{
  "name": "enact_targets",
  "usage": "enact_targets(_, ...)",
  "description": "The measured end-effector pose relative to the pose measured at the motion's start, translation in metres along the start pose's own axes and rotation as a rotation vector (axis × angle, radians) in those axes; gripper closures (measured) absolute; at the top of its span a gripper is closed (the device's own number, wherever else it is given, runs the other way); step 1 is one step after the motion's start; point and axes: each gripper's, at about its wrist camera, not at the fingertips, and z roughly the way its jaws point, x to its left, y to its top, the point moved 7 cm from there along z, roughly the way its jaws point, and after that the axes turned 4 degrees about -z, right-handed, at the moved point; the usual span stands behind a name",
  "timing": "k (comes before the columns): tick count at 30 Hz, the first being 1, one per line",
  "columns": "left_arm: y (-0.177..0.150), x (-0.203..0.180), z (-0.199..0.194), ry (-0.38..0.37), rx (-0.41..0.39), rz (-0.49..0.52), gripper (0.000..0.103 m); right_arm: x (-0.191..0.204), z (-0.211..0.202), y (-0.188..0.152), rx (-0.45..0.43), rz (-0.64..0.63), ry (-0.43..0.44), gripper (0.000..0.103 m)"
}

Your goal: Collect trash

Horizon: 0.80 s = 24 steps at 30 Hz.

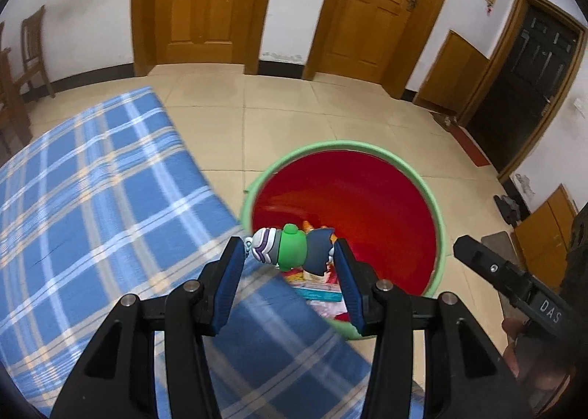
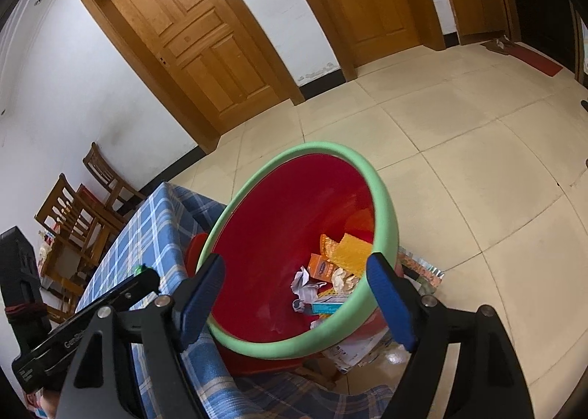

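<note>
My left gripper (image 1: pixel 290 252) is shut on a small toy figure (image 1: pixel 288 248) with a green middle, a striped purple and white end and a dark blue end. It holds the figure just over the near rim of a red bin with a green rim (image 1: pixel 439 215), beside the table edge. The bin (image 2: pixel 386 198) holds crumpled paper (image 2: pixel 307 286), an orange box (image 2: pixel 319 266) and yellow wrappers (image 2: pixel 351 253). My right gripper (image 2: pixel 296 299) is open, its jaws on either side of the bin's near rim, holding nothing.
A table with a blue plaid cloth (image 1: pixel 92 198) lies left of the bin. Wooden chairs (image 2: pixel 88 206) stand behind it. Wooden doors (image 1: pixel 205 0) line the far wall. More paper and packaging (image 2: pixel 360 349) lie on the tile floor by the bin.
</note>
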Motion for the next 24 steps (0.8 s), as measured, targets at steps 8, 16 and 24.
enact_targets(8,0.005,-0.018,0.001,-0.017,-0.035,0.054,0.039,-0.008,-0.006,0.0,-0.008,0.022,-0.012,0.022)
enact_targets(16,0.002,-0.014,-0.008,-0.007,-0.032,0.035,0.038,-0.007,-0.008,-0.002,-0.008,0.012,-0.01,0.022)
enact_targets(24,-0.002,0.011,-0.033,0.038,-0.055,-0.028,0.038,0.006,-0.014,-0.006,-0.006,-0.012,-0.001,0.022)
